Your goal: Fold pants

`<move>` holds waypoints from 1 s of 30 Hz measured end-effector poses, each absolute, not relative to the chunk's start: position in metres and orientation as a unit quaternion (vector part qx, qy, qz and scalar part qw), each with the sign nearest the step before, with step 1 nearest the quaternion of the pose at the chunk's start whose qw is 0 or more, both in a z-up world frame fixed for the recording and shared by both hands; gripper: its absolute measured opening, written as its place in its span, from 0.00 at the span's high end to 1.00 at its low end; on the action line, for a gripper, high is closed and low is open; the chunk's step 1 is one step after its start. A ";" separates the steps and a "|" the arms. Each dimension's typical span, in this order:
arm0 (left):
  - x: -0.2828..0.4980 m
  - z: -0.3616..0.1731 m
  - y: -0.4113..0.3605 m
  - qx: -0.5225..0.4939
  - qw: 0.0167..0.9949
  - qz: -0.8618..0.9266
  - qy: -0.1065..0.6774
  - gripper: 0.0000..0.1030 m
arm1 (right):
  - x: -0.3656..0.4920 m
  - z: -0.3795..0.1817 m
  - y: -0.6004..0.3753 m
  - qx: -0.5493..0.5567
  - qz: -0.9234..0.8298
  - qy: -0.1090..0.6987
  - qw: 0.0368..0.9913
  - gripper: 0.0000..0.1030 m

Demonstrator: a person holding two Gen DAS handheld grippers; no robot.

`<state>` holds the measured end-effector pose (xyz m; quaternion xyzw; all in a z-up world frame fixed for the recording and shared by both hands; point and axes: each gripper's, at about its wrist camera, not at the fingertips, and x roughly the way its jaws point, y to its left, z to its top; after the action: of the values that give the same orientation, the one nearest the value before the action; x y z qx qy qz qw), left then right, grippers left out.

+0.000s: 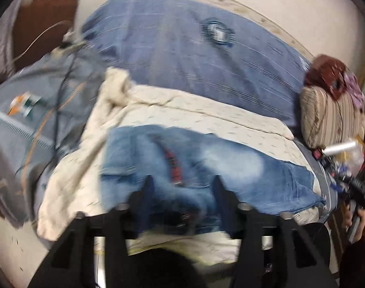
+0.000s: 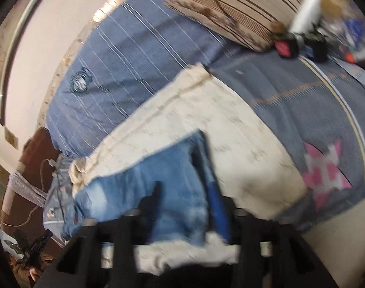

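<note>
Blue denim pants [image 1: 206, 165] lie on a cream blanket [image 1: 182, 112] on a bed; both views are blurred by motion. In the left wrist view my left gripper [image 1: 182, 182] is open, its black fingers [image 1: 146, 189] spread above the near part of the pants, with a red-marked seam between them. In the right wrist view the pants [image 2: 163, 175] lie folded, running left. My right gripper [image 2: 187, 192] is open above their near edge, holding nothing.
A blue striped pillow [image 1: 182, 43] lies behind the blanket against the wall. A striped bolster [image 1: 326, 117] and small clutter [image 1: 343, 153] sit at the right. Cables [image 1: 60, 91] run over the grey bedspread [image 1: 19, 132] at the left. A pink star patch [image 2: 326, 168] marks the bedspread.
</note>
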<state>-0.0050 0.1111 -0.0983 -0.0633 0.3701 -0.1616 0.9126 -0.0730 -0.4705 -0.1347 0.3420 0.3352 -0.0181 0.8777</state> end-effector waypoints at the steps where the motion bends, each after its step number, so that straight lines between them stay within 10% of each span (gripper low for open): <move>1: -0.005 -0.099 0.096 -0.053 0.915 -0.163 0.366 0.26 | -0.075 -0.129 -0.466 0.342 -0.014 0.310 0.887 0.32; 14: 0.018 -0.151 0.005 0.012 0.891 -0.168 0.421 0.18 | 0.008 -0.166 -0.474 0.368 -0.029 0.391 0.843 0.32; 16: 0.022 -0.157 0.000 0.020 0.890 -0.163 0.425 0.18 | 0.024 -0.181 -0.474 0.381 -0.023 0.414 0.827 0.38; 21: 0.026 -0.171 -0.004 0.043 0.884 -0.154 0.440 0.18 | 0.041 -0.189 -0.466 0.337 -0.046 0.450 0.826 0.95; 30: 0.030 -0.178 -0.003 0.048 0.880 -0.139 0.452 0.18 | 0.058 -0.131 -0.482 0.301 -0.085 0.370 0.875 0.96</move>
<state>0.0304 -0.0026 -0.1782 0.0481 0.4524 -0.1388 0.8796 0.0584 -0.4822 -0.1315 0.3010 0.3699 -0.0852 0.8748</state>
